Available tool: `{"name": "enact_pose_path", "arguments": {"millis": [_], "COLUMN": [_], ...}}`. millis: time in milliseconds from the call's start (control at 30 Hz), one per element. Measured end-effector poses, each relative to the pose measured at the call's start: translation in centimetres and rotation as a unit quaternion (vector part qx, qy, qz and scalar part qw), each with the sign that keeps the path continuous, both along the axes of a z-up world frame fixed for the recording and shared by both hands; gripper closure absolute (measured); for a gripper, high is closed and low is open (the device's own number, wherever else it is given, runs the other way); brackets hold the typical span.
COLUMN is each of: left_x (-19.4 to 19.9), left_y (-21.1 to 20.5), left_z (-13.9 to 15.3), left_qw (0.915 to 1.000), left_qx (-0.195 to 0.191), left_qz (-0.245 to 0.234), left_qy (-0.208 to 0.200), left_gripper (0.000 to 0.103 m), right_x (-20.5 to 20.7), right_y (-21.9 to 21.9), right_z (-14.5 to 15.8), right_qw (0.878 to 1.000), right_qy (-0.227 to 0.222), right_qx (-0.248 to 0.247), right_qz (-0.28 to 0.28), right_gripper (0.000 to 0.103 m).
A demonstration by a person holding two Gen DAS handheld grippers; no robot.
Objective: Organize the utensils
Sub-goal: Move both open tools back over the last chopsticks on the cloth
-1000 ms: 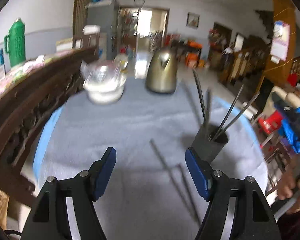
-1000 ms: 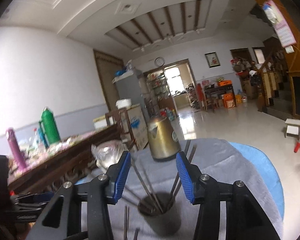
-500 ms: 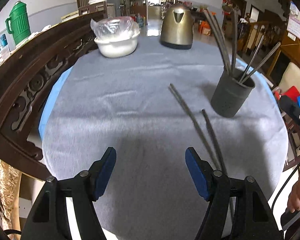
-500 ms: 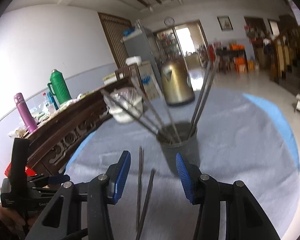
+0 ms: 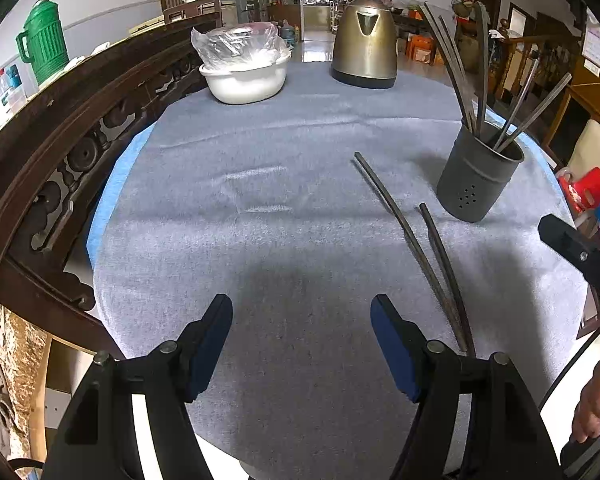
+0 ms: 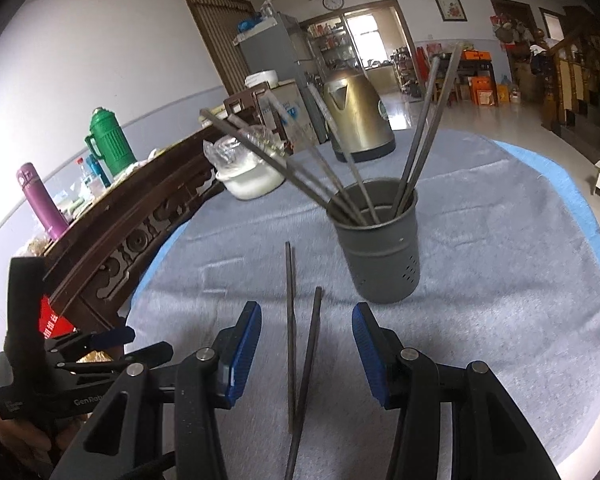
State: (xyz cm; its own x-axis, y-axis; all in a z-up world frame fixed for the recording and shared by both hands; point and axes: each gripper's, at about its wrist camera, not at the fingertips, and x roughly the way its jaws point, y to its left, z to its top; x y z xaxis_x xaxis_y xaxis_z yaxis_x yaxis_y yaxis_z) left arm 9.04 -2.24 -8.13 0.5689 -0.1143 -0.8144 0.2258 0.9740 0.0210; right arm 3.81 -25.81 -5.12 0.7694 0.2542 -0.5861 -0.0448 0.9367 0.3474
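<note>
Down low, the right gripper (image 6: 306, 344) is hovering with its blue-padded fingers (image 6: 242, 346) spread wide and holding nothing, and two loose chopsticks (image 6: 300, 344) are lying on the grey tablecloth (image 6: 500, 320) directly in the gap between those fingers, their near ends converging toward the camera. Just beyond them the dark metal utensil holder (image 6: 380, 248) is standing upright, with several more chopsticks leaning out of it in a fan. Meanwhile the left gripper (image 5: 302, 344) is also sitting spread apart and empty above bare cloth, and the same two loose chopsticks (image 5: 428, 256) are lying to the right of its right finger, with the holder (image 5: 476, 176) farther off to the right. Toward the far edge of the table a brass-coloured kettle (image 5: 364, 44) and a white bowl (image 5: 246, 80) covered with clear plastic are standing well apart from the holder.
</note>
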Motion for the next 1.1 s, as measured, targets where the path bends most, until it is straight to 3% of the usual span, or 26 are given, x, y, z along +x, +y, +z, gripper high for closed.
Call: {"name": "enact_pose_path", "arguments": {"millis": [1100], "left_x": [0.6], "left_y": [0.4], "left_z": [-2.0], "left_qw": [0.9994], "left_qx": [0.032], "left_qz": [0.001], "left_qy": [0.014], "left_gripper": [0.031], "right_x": [1.8], "right_y": [1.3], "right_z": [-3.3], "right_qw": [0.997], "right_qy": [0.071], "right_qx": [0.002], "right_qz": [0.003], "right_gripper": [0.051]}}
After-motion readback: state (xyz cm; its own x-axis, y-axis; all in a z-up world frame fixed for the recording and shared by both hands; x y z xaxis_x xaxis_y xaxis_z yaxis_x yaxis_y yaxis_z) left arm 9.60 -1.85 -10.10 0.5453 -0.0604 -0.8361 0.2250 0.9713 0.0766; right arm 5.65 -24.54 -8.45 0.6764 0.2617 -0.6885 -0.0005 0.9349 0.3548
